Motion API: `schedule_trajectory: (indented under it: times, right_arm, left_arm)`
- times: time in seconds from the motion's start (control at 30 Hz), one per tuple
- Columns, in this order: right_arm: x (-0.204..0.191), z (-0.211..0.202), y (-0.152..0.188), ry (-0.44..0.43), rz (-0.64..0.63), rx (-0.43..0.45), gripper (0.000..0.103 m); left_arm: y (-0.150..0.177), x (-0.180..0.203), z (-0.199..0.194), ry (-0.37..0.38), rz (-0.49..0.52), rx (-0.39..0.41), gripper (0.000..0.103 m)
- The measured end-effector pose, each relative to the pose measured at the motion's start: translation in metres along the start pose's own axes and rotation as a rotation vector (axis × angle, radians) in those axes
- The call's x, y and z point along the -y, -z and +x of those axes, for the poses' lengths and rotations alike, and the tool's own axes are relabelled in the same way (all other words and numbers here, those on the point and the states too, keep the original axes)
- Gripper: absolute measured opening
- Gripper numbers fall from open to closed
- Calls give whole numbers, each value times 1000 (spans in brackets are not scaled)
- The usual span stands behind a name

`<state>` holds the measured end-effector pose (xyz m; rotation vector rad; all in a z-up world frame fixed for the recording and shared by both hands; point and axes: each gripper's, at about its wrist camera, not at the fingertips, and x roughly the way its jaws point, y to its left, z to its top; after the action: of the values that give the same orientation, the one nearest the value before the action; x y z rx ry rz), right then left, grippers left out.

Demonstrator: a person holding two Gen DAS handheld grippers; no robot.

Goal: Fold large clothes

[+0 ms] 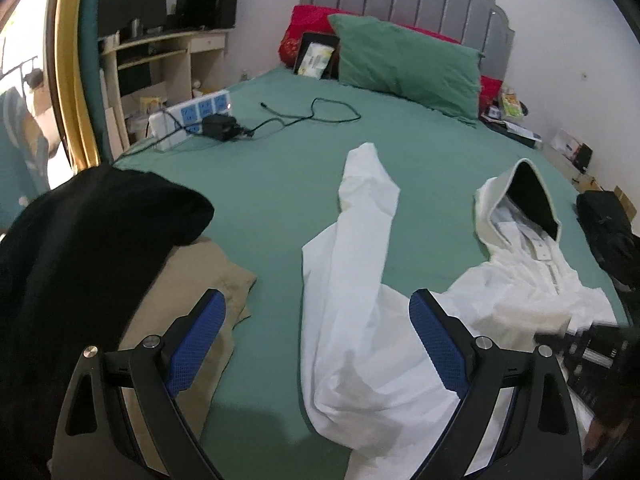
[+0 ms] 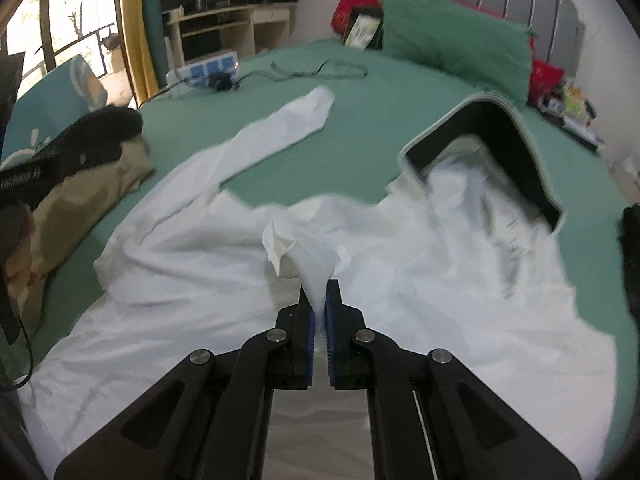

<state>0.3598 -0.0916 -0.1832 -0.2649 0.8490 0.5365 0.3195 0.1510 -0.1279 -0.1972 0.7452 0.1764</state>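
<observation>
A white hooded jacket [image 2: 200, 264] lies spread on the green bed, its black-lined hood [image 2: 492, 148] toward the headboard and one sleeve [image 2: 280, 128] stretched out to the far left. My right gripper [image 2: 319, 292] is shut on a pinched fold of the jacket's white cloth, which stands up in a peak just beyond the pads. In the left wrist view the same jacket [image 1: 360, 344] lies below my left gripper [image 1: 318, 312], which is open with its blue pads [image 1: 436, 340] wide apart and nothing between them. The sleeve [image 1: 368, 184] and hood [image 1: 528, 196] lie ahead of it.
A black garment [image 1: 92, 236] on a tan one [image 1: 204, 280] sits at the bed's left side. A power strip [image 1: 192, 114], charger and cable lie further up the bed. A green pillow [image 1: 412, 68] leans on the grey headboard. A black bag [image 1: 608, 224] sits at the right edge.
</observation>
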Motion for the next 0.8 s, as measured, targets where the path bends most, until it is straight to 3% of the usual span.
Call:
schedule_trajectory:
  times: [0.1,0.2,0.23,0.27,0.37,0.5,0.63,0.7,0.77,0.8]
  right_arm:
    - [-1,22,9,-44,34,-79,6]
    - [2,29,16,-97,68,-100,27]
    - [1,23,17,-107,69,-92,55]
    - [4,16,17,-112,70,-79,74]
    - [15,-8,20,-107,55,-35,75]
    - [44,-43,33,-29,11,20,75]
    - [84,-62,52,65,-13,34,75]
    - [105,-70,64,100,2,42,75]
    - [126,-76,71,128,33,65,75]
    - [132,-78,73,140,50,76,75]
  left_arm:
    - [-5,-3,15,38,-20,-20,95]
    - [-15,-4,31,46,0,-13,95]
    - [-20,-3,40,35,13,-13,95]
    - [-28,-3,50,30,21,-15,95]
    - [-49,5,81,55,7,-56,95]
    - [-77,37,124,107,38,-115,95]
    - [-94,88,170,1,208,-134,93]
    - [-96,106,198,-50,283,-190,86]
    - [-94,111,222,-55,295,-281,61]
    - [-97,108,220,-28,256,-240,56]
